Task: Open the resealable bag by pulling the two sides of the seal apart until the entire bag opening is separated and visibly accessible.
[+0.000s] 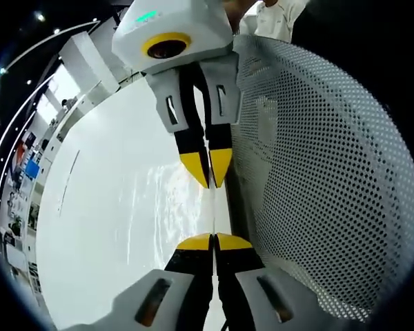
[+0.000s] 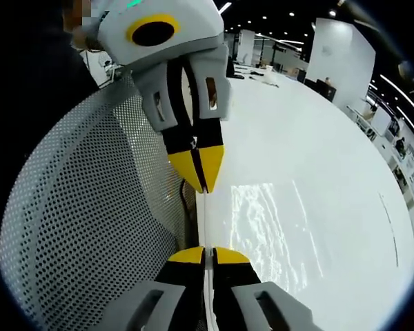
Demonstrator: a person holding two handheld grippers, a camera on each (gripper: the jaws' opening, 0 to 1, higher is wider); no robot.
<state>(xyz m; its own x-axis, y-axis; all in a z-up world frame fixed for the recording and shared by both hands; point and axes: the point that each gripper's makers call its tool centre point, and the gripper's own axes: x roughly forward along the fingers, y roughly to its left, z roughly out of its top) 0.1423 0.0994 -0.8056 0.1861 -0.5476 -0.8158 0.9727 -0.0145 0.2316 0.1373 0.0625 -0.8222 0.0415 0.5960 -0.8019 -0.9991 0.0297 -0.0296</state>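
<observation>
Between both hand-held grippers (image 1: 213, 243) (image 2: 208, 256), clear resealable bag (image 1: 167, 200), edge pinched taut

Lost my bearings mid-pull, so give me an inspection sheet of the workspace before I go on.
Surface: white table, glossy.
Job's things: clear bag, stretched between both tools, seen edge-on; whether the seal has parted cannot be judged.
Clutter: nothing seen.
Grippers: left tool and right tool, both shut on the bag's edge, tips facing each other.
Cables: nothing seen.
Surroundings: perforated chair back beside the table; office desks beyond.
</observation>
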